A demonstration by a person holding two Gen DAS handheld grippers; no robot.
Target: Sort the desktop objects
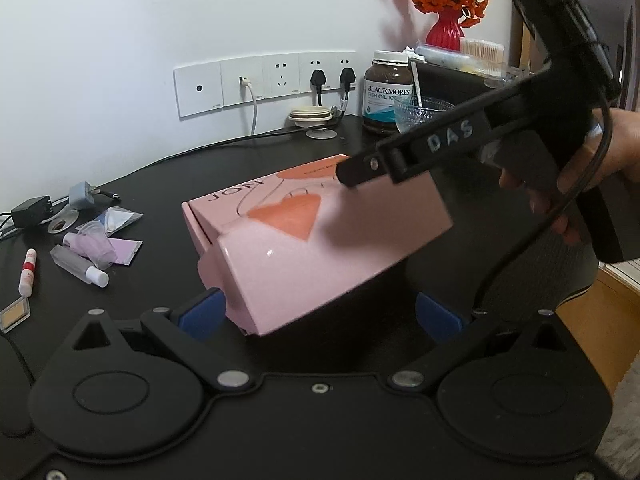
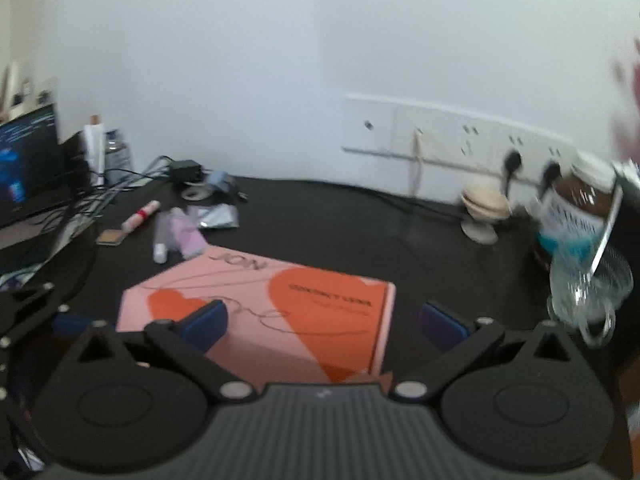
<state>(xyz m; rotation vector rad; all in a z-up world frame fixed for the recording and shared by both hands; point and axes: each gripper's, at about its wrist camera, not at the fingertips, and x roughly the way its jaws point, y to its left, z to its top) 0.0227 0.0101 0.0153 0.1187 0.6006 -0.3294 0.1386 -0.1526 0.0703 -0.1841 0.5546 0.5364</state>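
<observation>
A pink box point(image 1: 320, 236) with orange hearts lies on the black desk point(image 1: 280, 152). Its near corner sits between the blue fingertips point(image 1: 204, 312) of my left gripper point(image 1: 320, 314), which is open; the left pad is close to the box's side and the right pad stands apart. My right gripper point(image 1: 360, 170), held by a hand point(image 1: 616, 148), reaches in from the right over the box's far top edge. In the blurred right wrist view that gripper point(image 2: 325, 322) is open just above the box lid point(image 2: 280, 300). Small cosmetics lie at left: a lip balm point(image 1: 27, 272), a clear tube point(image 1: 80, 266) and purple sachets point(image 1: 104, 248).
A brown supplement jar point(image 1: 388, 92), a glass bowl point(image 1: 420, 112) with a spoon and a red vase point(image 1: 444, 34) stand at the back right. Chargers and cables point(image 1: 32, 210) lie far left, by a laptop point(image 2: 24, 168). The desk edge point(image 1: 580, 292) drops off at right.
</observation>
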